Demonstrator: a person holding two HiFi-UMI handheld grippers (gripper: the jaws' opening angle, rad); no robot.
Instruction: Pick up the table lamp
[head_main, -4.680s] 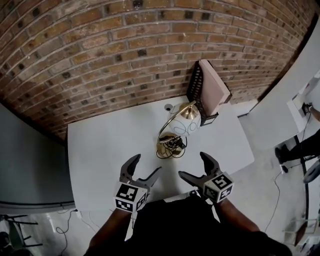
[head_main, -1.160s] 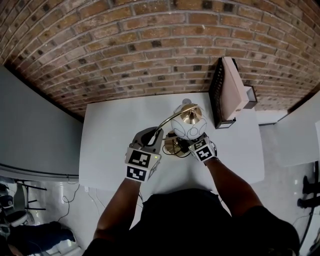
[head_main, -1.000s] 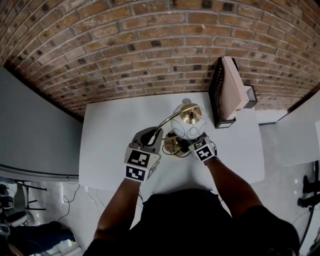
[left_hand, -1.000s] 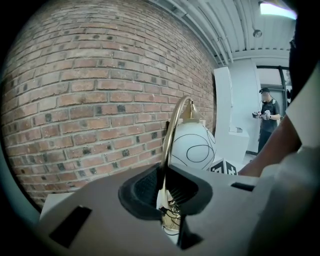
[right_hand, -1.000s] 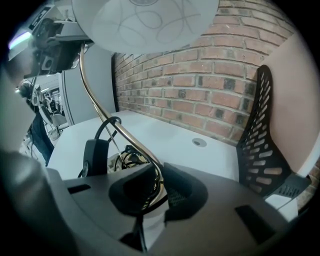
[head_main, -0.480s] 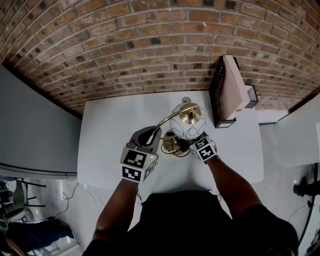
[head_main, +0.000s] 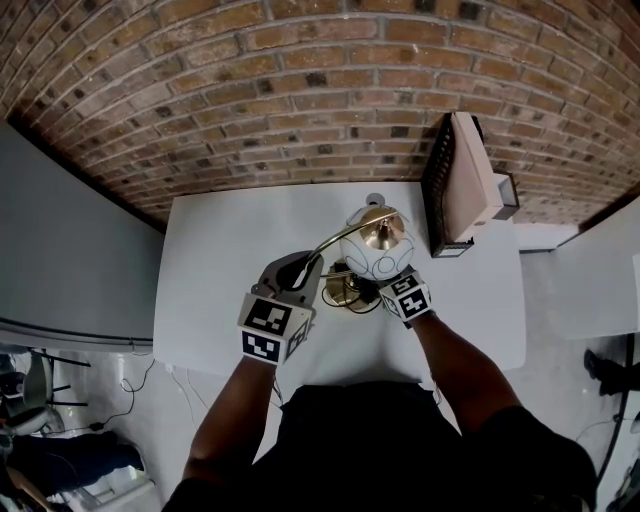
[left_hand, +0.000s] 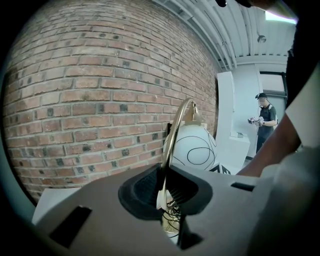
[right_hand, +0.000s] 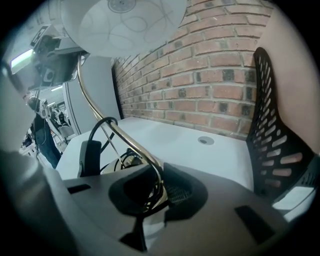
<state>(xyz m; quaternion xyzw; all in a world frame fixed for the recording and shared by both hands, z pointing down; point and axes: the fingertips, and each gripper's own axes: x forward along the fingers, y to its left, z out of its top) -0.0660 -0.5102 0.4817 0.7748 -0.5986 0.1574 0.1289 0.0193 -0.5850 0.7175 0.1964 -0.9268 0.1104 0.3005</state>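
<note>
Notably, in the head view the jaw tips of the right gripper (head_main: 385, 287) sit under the table lamp (head_main: 372, 252) and are hidden. The right gripper view shows them clenched on the curved brass arm (right_hand: 125, 137). The left gripper (head_main: 303, 270) is clamped on the same arm, at its upright stretch. The brass base (head_main: 343, 291) is mostly covered by both gripper bodies, and whether it touches the white table (head_main: 220, 250) cannot be determined. The white globe shade (right_hand: 125, 20) is cut off at the top of the right gripper view. The lamp is near the table's back edge by the brick wall (head_main: 250, 100), just left of a black mesh rack (head_main: 436, 200). Its shade carries thin dark swirl lines under a brass cap, and a black cord (right_hand: 97, 127) lies tangled at the base
</note>
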